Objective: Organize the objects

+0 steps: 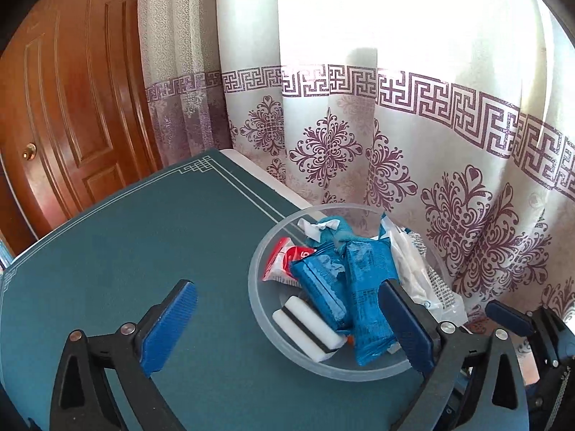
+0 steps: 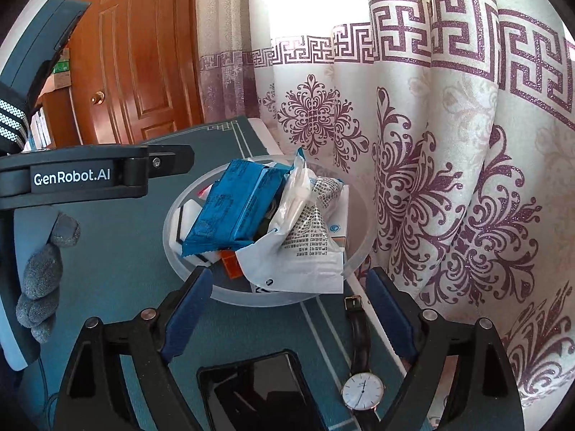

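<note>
Both jaws spread, empty; bowl (image 2: 201, 280) of packets ahead, watch (image 2: 361, 388) and phone (image 2: 258, 391) between right jaws. Likely next: grasping watch.

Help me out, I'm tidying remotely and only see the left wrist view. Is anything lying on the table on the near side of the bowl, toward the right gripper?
Observer: Yes, a wristwatch with a white dial lies on the mat, its dark strap reaching toward the bowl.
Operator: Anything else?
Observer: A black phone lies face up left of the watch.
Operator: Is the right gripper holding something?
Observer: No, its jaws are open with nothing between them, above the phone and watch.
</note>
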`<state>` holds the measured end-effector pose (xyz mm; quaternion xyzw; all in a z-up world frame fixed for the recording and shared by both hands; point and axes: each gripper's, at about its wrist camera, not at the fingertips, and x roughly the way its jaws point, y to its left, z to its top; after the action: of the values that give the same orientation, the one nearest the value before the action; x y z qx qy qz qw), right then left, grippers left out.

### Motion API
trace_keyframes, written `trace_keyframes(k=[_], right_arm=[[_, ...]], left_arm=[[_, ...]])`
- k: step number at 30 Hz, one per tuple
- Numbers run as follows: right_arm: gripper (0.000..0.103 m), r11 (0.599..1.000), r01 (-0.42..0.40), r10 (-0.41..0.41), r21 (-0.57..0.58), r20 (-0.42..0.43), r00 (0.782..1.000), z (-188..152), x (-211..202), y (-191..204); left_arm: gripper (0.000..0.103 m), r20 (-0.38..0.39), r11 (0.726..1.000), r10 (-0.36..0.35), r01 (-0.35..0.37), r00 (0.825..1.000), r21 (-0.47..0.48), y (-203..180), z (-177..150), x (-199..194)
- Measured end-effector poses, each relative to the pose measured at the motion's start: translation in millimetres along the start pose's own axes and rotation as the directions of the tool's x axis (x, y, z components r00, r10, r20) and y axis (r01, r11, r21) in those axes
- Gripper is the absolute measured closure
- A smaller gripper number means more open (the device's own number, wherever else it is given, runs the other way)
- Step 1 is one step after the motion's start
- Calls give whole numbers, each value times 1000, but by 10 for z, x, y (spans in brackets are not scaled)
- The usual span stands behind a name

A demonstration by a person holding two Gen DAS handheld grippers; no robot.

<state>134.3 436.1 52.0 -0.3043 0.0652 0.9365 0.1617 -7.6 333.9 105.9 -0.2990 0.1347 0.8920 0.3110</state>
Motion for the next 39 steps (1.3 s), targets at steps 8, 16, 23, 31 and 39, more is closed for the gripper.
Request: trace_keyframes(k=[8, 16, 23, 31, 39], right_arm=[[7, 999, 30, -31, -22, -28, 999, 36, 20, 60], [7, 999, 50, -51, -19, -43, 998, 61, 58, 31], [7, 998, 57, -58, -27, -50, 997, 50, 69, 40], [7, 998, 57, -58, -27, -52, 997, 51, 74, 33], [7, 998, 58, -60, -26, -53, 997, 56, 89, 37]], left_arm=[[0, 4, 998, 57, -57, 998, -10, 55, -141, -162], [0, -31, 999, 39, -40, 999, -17, 47, -220, -165], [0, -45, 999, 31, -31, 999, -15, 27, -240, -151], [0, -45, 1000, 19, -19, 999, -1, -18, -240, -154], [0, -38, 1000, 7, -6, 999, 21, -80, -274, -163]])
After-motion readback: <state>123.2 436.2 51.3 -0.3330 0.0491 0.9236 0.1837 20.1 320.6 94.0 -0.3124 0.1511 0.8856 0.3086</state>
